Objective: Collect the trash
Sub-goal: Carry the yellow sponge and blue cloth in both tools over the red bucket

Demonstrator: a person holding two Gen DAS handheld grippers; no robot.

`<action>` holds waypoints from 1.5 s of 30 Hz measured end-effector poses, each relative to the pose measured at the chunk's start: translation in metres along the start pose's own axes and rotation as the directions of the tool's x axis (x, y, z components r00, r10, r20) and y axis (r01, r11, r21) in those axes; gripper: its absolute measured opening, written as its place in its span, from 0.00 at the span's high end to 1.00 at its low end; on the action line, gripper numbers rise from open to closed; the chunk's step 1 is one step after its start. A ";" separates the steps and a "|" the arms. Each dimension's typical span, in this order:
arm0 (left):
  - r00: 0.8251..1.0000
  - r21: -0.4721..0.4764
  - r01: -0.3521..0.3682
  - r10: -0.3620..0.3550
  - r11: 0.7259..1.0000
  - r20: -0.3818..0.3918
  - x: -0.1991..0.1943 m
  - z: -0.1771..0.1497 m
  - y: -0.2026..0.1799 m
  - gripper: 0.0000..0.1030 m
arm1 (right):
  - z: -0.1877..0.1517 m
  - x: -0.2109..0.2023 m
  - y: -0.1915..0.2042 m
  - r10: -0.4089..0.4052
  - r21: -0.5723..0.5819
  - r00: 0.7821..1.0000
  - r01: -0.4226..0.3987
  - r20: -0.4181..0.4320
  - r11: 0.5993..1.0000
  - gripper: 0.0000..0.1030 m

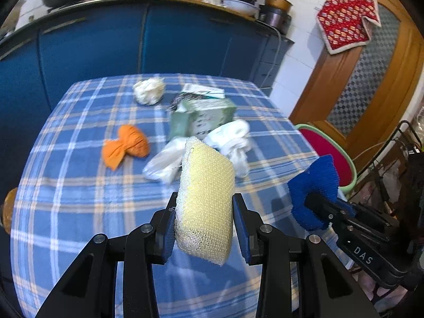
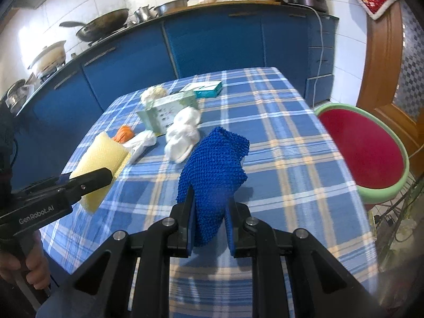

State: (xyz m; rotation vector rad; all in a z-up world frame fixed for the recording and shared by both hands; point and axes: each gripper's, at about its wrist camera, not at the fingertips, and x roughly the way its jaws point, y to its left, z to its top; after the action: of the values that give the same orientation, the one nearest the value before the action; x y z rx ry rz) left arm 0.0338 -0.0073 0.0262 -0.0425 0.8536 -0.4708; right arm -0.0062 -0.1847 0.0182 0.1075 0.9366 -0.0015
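My left hand-held gripper [image 1: 204,228] pinches the light, squashy sponge [image 1: 205,206] at its lower middle, my right hand-held gripper [image 2: 209,225] clamps the limp blue cloth [image 2: 214,169] low.

The desk [image 1: 79,198] is covered by a blue plaid cloth. Lying on it: an orange wad [image 1: 124,145], a crumpled white paper ball [image 1: 149,90], a green tissue box [image 1: 204,116], a flat teal box [image 2: 205,88], a white plastic bag [image 1: 165,163], and bunched white tissue [image 1: 234,139].
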 end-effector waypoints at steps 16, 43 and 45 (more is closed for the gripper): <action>0.997 0.115 0.083 -0.082 0.990 -0.014 0.031 0.036 -0.081 0.62 | 0.009 -0.021 -0.067 -0.050 0.125 0.996 0.041 0.070 0.991 0.80; 0.985 0.279 0.160 -0.136 0.947 -0.103 0.109 0.071 -0.205 0.62 | 0.027 -0.047 -0.182 -0.242 0.280 0.961 0.198 0.134 0.939 0.79; 0.984 0.292 0.165 -0.138 0.942 -0.113 0.116 0.070 -0.213 0.62 | 0.026 -0.046 -0.190 -0.253 0.293 0.959 0.207 0.128 0.933 0.79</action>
State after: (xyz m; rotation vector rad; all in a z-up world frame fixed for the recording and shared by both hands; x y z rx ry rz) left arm 0.0688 -0.2568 0.0370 0.1963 0.8636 -0.7487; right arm -0.0214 -0.3783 0.0526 0.2527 0.7750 -0.3565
